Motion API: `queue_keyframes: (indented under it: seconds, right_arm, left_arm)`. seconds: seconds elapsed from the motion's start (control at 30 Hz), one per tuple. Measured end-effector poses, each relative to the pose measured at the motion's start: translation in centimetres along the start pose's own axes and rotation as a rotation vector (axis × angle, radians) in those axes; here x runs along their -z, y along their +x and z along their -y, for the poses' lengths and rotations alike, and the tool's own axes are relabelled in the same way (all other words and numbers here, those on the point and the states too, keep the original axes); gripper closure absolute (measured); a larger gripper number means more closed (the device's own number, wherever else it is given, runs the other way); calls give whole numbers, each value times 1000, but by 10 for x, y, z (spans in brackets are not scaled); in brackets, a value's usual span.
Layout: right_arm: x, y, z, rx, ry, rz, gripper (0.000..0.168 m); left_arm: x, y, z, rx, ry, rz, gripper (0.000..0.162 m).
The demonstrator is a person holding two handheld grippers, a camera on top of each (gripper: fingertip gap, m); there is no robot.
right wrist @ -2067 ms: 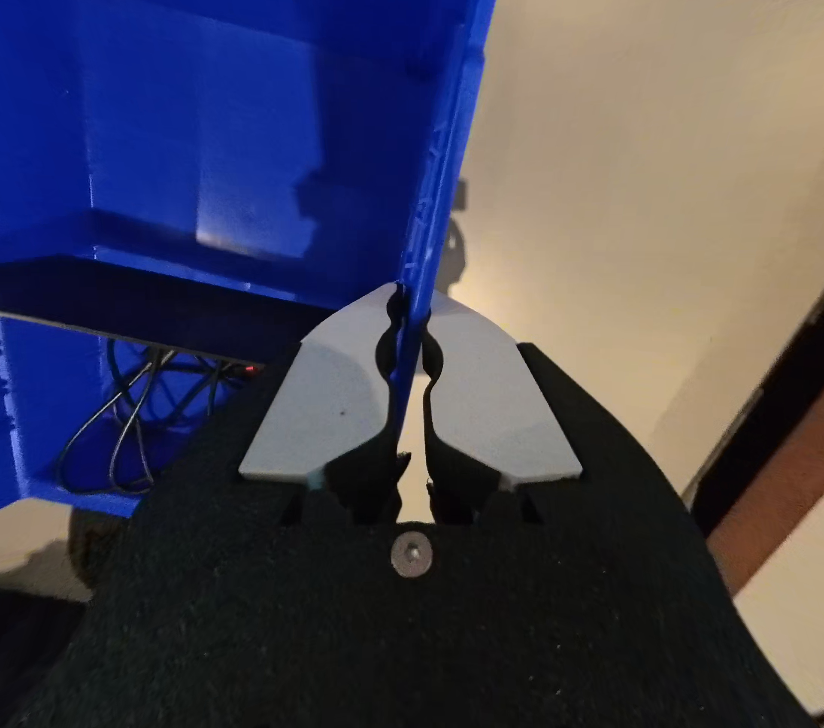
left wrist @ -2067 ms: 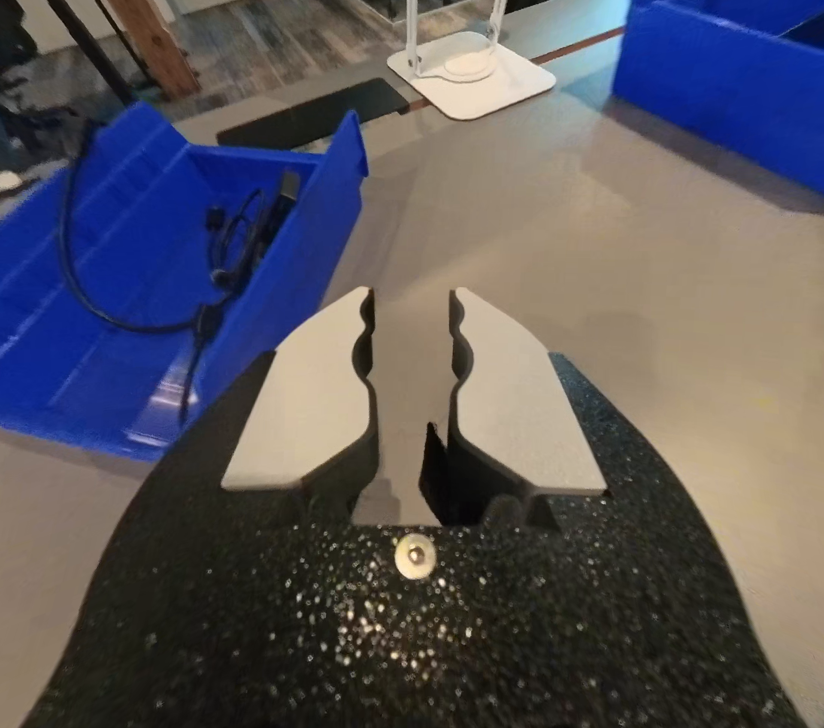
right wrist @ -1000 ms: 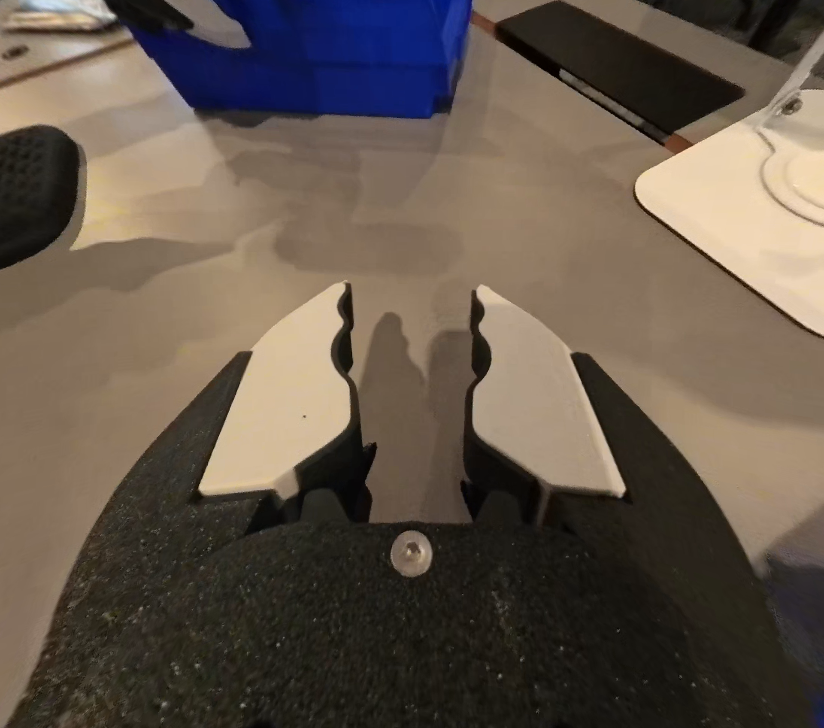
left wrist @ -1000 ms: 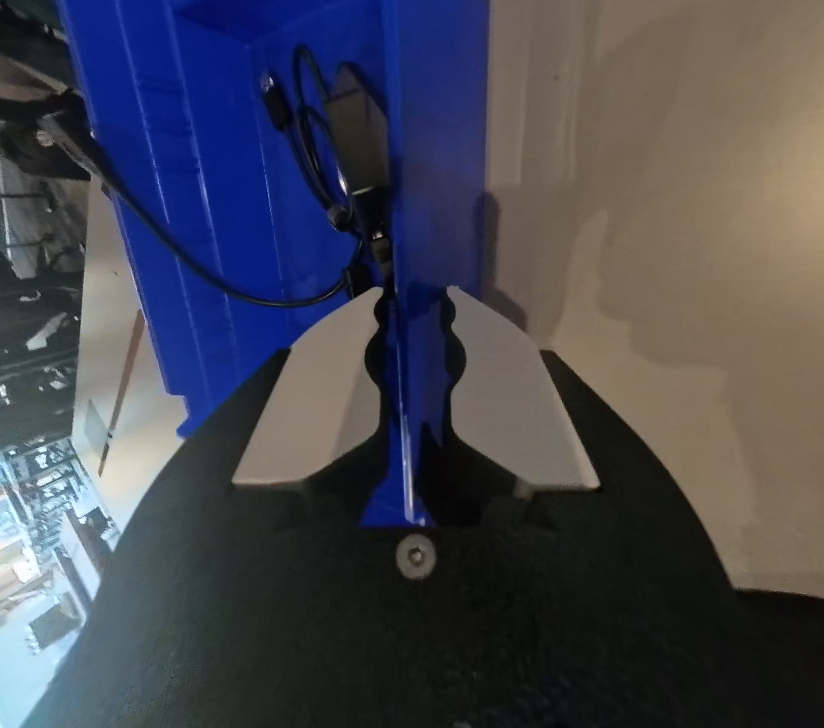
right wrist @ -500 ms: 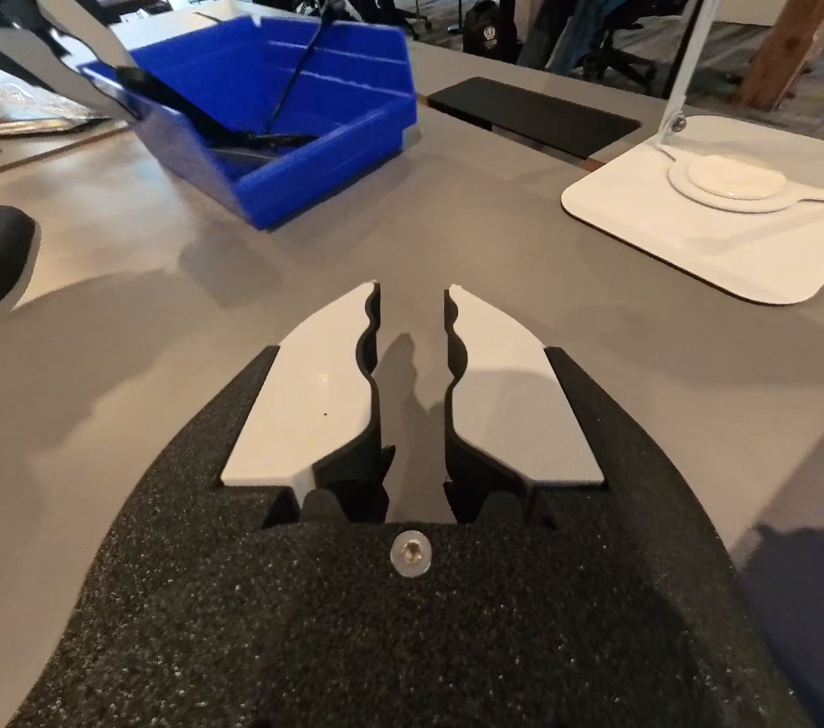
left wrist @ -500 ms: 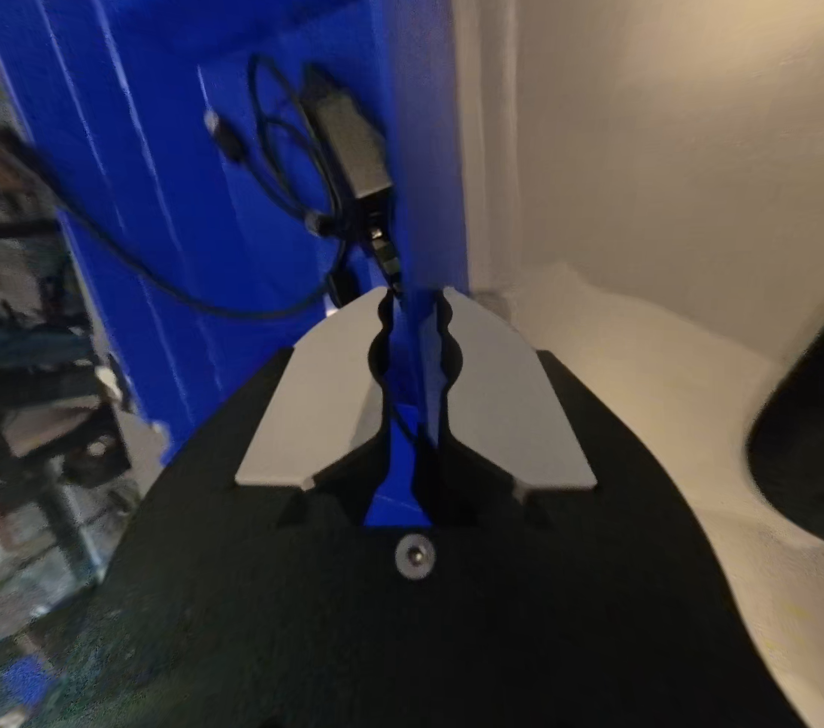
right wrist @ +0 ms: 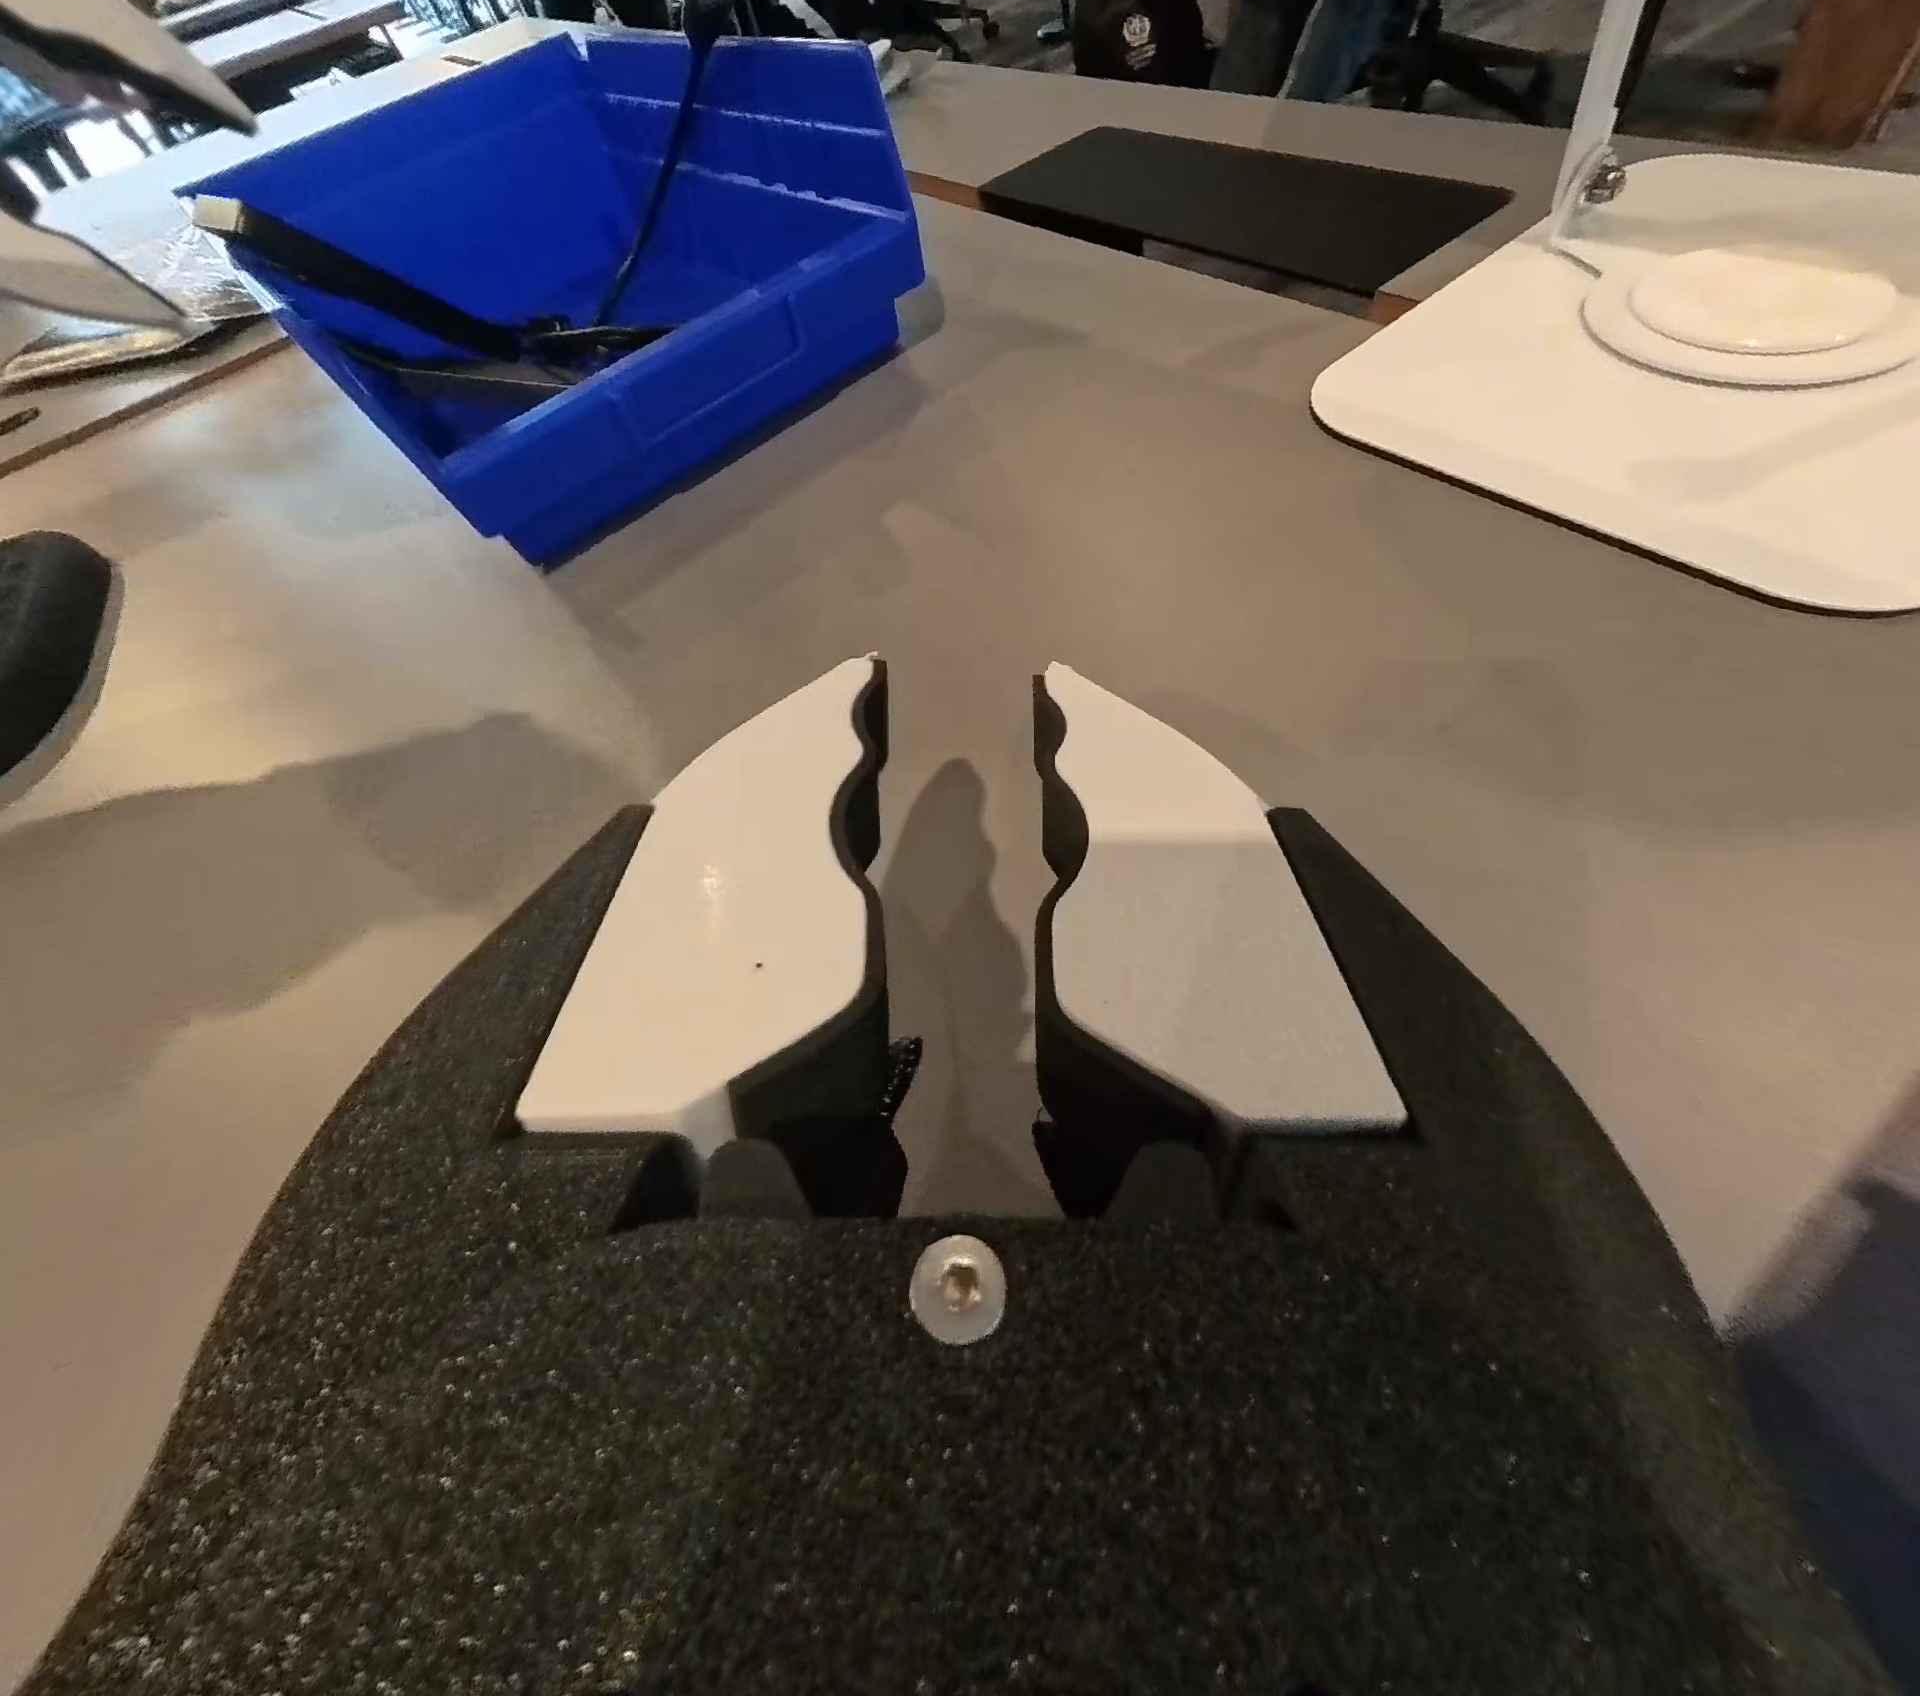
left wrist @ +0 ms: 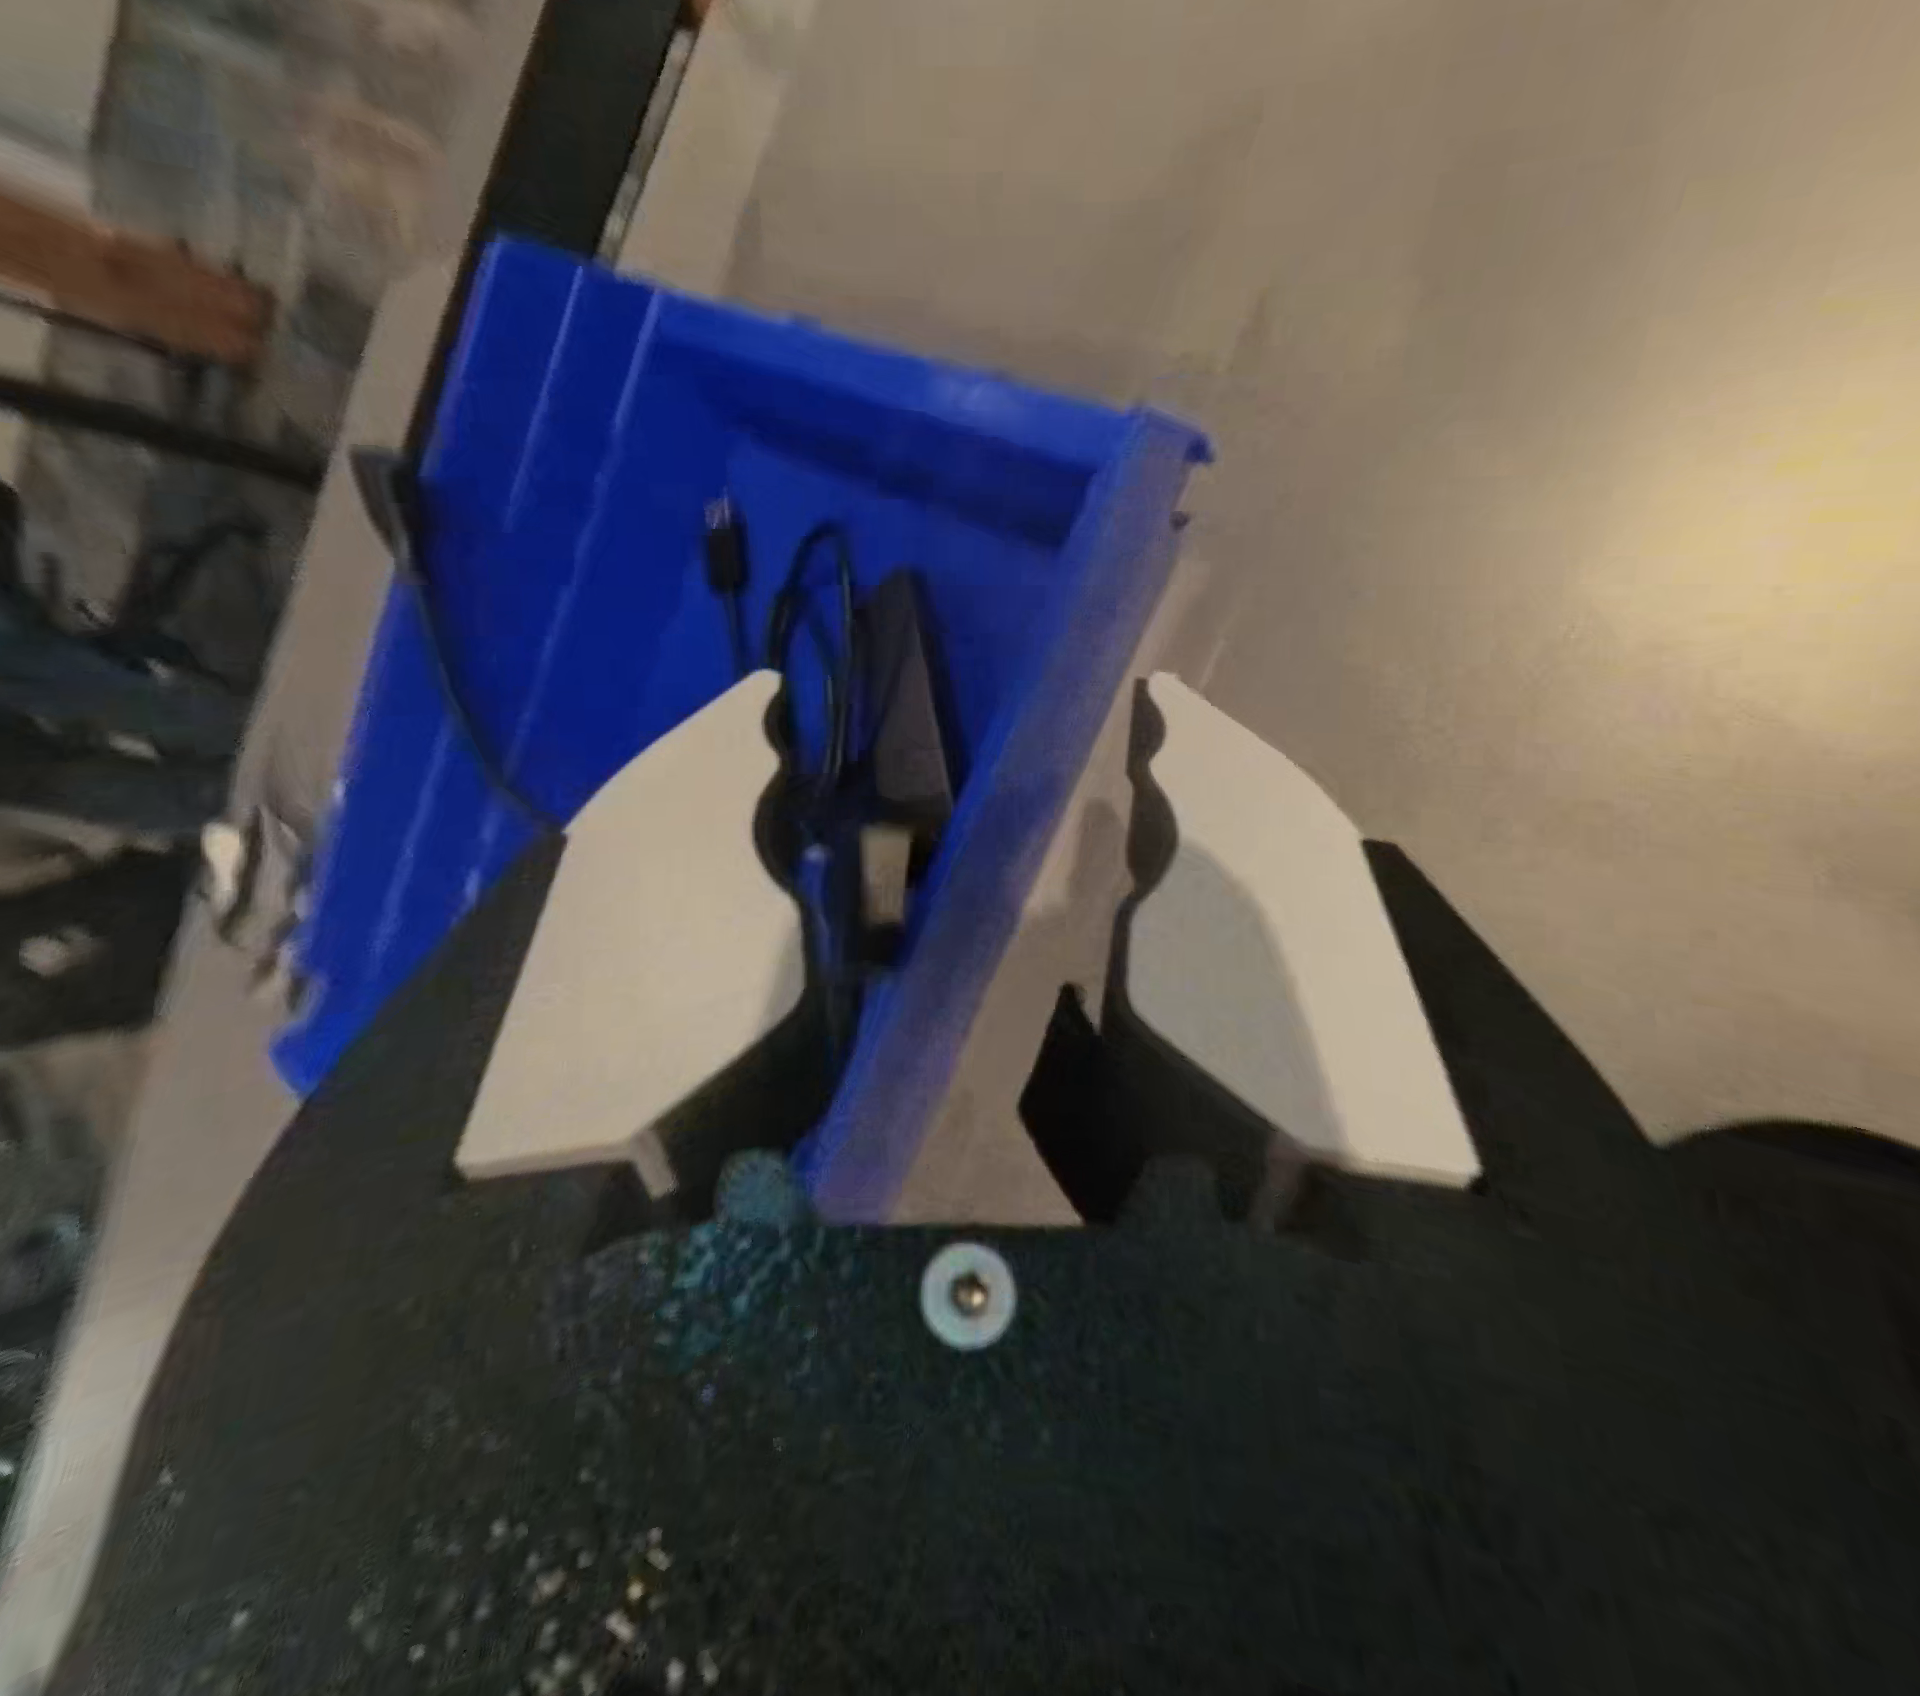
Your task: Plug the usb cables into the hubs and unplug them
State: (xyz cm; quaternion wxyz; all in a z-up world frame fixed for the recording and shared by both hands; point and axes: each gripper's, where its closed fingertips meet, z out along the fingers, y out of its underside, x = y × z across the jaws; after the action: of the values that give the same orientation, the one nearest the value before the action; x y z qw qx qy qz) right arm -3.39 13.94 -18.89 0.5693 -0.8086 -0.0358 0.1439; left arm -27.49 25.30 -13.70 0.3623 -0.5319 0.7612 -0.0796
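Between spread left gripper [left wrist: 951,690] fingers, ribbed blue plastic bin [left wrist: 582,607] rim, right gripper [right wrist: 958,670] empty, parted

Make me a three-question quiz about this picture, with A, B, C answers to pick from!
1. Where are the black cables?
A. inside the box
B. on the white stand
C. on the floor

2. What colour is the box?
A. red
B. green
C. blue

3. How are the left tongs?
A. shut tight on a cable
B. open around the box wall
C. holding a cup

Answers:
1. A, the cables lie on the bottom of the box in both views.
2. C, the box is blue all over.
3. B, the left wrist view shows a wide gap between the fingers, with the box's side wall passing between them.
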Motion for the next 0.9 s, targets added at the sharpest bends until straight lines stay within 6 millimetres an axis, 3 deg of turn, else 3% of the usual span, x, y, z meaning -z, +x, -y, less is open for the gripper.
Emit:
queue_keyframes:
  seconds: [0.07, 0.2, 0.3, 0.4, 0.47, 0.57, 0.63, 0.67, 0.73, 0.8, 0.9]
  right_arm:
    - [1, 1, -1, 1, -4, -5, 142]
    - [1, 1, -2, 5, -13, -10, 143]
    - [1, 1, -2, 15, -19, -14, 143]
    - [1, 1, -3, 13, -20, -13, 143]
    - [0, 3, -4, 9, -26, -19, 143]
    - [-1, 7, -5, 3, -25, -41, 143]
    - [2, 7, -5, -5, -20, -52, 143]
    - [1, 9, -5, -9, -19, -57, 143]
    - [1, 11, -6, -18, -23, -65, 143]
    - [1, 12, -6, -26, -23, -72, 144]
    - [0, 13, -6, -30, -28, -76, 144]
  left_arm:
    - [-16, 5, 14, -93, -11, 21, 119]
    - [-34, 20, 15, -206, -107, -62, 153]
    - [-33, 21, 15, -313, -138, -91, 156]
    - [-23, 34, 13, -546, -100, -172, 157]
    - [-7, 53, 6, -560, -83, -306, 158]
    - [21, 71, -20, -531, -154, -426, 159]
    - [34, 63, -38, -422, -238, -376, 150]
    - [41, 54, -44, -320, -267, -333, 135]
    - [53, 33, -44, 22, -225, -248, 109]
    - [59, -3, -46, 436, -155, -86, 95]
    - [68, -48, -103, 785, -302, 195, 78]
